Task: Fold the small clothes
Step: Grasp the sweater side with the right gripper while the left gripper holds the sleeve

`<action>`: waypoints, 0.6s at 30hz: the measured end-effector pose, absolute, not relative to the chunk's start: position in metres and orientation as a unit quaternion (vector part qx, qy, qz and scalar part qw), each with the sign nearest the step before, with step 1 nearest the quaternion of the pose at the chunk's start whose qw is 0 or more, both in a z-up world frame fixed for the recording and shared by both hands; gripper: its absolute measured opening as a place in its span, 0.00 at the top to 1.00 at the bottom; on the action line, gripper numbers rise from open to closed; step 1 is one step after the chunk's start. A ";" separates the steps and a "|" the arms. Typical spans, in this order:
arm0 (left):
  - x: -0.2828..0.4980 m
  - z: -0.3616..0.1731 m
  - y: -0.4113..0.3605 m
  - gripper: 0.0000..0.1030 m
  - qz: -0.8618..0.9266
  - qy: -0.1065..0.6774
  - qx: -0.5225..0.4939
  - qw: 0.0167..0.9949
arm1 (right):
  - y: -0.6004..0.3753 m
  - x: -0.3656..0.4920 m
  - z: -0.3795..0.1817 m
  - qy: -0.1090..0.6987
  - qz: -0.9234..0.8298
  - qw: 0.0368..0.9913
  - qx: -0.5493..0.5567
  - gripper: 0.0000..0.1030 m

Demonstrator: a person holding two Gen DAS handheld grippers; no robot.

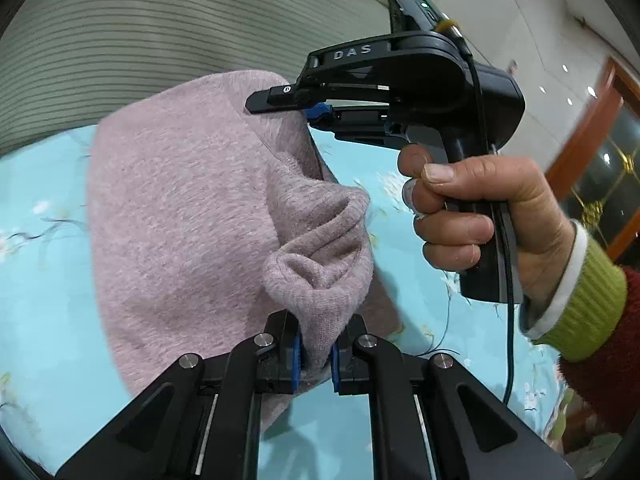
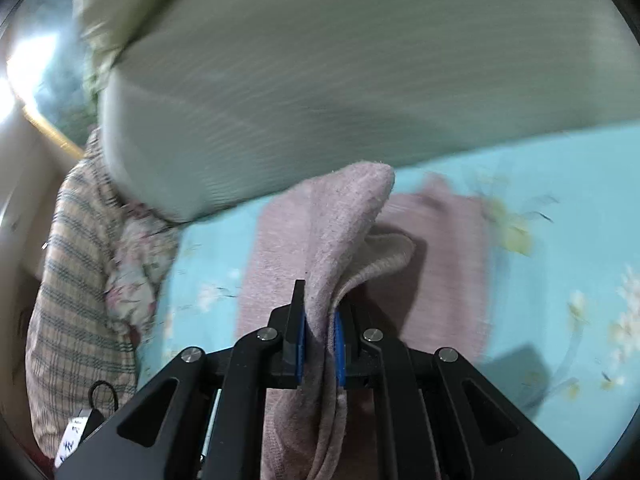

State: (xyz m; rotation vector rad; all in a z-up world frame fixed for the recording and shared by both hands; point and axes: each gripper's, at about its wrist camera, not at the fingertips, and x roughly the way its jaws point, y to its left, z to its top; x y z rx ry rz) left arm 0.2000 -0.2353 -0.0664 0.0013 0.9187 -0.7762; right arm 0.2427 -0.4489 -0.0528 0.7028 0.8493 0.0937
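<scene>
A small pink knit garment (image 1: 176,208) hangs lifted above a light blue flowered sheet (image 1: 44,280). My left gripper (image 1: 316,354) is shut on a bunched fold of it at the near edge. My right gripper (image 1: 316,110) shows in the left wrist view, held by a hand (image 1: 488,216), pinching the garment's far corner. In the right wrist view my right gripper (image 2: 320,344) is shut on a fold of the pink garment (image 2: 340,216), which drapes over and below the fingers (image 2: 296,320).
A grey-green ribbed cushion (image 2: 320,80) lies along the far side of the sheet (image 2: 560,240). A plaid cloth (image 2: 76,280) and a flowered cloth (image 2: 136,264) are piled at the left. A wooden cabinet (image 1: 600,152) stands at the right.
</scene>
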 end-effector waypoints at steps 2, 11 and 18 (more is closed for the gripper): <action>0.203 -0.081 -0.253 0.91 -0.369 0.448 0.010 0.814 | -0.457 0.240 -0.065 0.413 0.032 0.848 0.331 0.88; 0.216 -0.102 -0.272 0.90 -0.373 0.474 0.024 0.797 | -0.466 0.242 -0.083 0.428 0.008 0.851 0.305 0.88; 0.235 -0.109 -0.279 0.84 -0.365 0.495 0.017 0.788 | -0.465 0.237 -0.086 0.416 -0.010 0.858 0.302 0.85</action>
